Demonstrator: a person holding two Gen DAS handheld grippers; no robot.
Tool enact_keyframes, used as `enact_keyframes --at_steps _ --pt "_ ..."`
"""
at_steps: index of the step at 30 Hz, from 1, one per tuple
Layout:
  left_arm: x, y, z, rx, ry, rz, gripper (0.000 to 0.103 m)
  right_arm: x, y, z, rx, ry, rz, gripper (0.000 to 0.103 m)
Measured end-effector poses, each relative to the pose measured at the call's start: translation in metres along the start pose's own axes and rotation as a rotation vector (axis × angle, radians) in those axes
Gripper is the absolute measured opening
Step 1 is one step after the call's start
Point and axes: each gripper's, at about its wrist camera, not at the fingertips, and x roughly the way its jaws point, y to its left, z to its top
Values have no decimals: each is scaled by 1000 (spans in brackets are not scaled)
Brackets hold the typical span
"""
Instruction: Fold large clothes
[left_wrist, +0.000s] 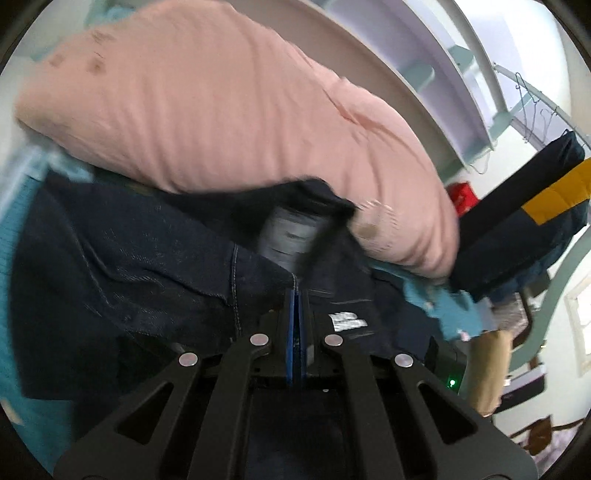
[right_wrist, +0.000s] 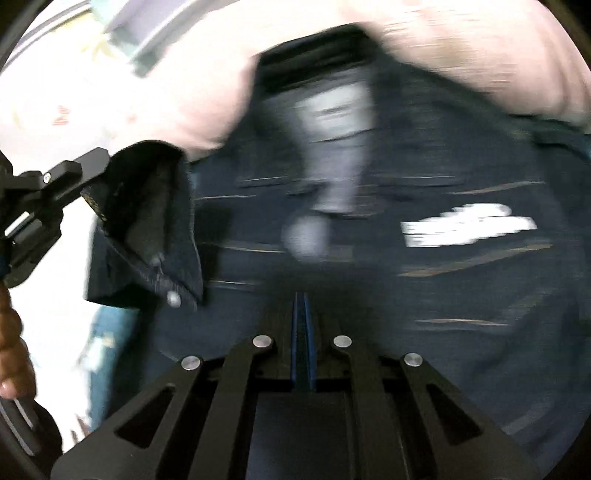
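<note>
Dark blue jeans (left_wrist: 147, 258) fill the middle of the left wrist view, lying under a pink pillow (left_wrist: 221, 110). My left gripper (left_wrist: 295, 295) is shut on the jeans' seam edge, its blue pads pressed together. In the right wrist view the jeans (right_wrist: 443, 295) are blurred by motion, with a white label (right_wrist: 465, 229) on them. My right gripper (right_wrist: 302, 299) is shut on the denim. The left gripper (right_wrist: 79, 173) shows there at the left, clamped on a folded waistband corner (right_wrist: 147, 221) with a metal button.
A turquoise sheet (left_wrist: 14, 258) lies under the jeans. A dark bag with a yellow patch (left_wrist: 535, 206) stands at the right, beside a red object (left_wrist: 463, 195). White shelving (left_wrist: 424, 66) runs behind the pillow. The person's hand (right_wrist: 11, 350) is at the left edge.
</note>
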Motion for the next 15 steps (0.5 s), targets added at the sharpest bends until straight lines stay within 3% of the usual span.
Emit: enact_keyframes --at_steps 4,11,12,15 --pt "41 -22 -7 -20 46 -57 1 -17 -52 -10 54 30 -39 6" --pt "97 -62 -18 -65 121 -182 0 -31 -108 -36 118 53 -119 6" --pt "107 -67 -20 -84 141 -205 0 -29 -114 -39 122 59 -117 1" --pt "120 -85 -19 -41 159 -189 0 -29 -127 -44 124 57 -85 0"
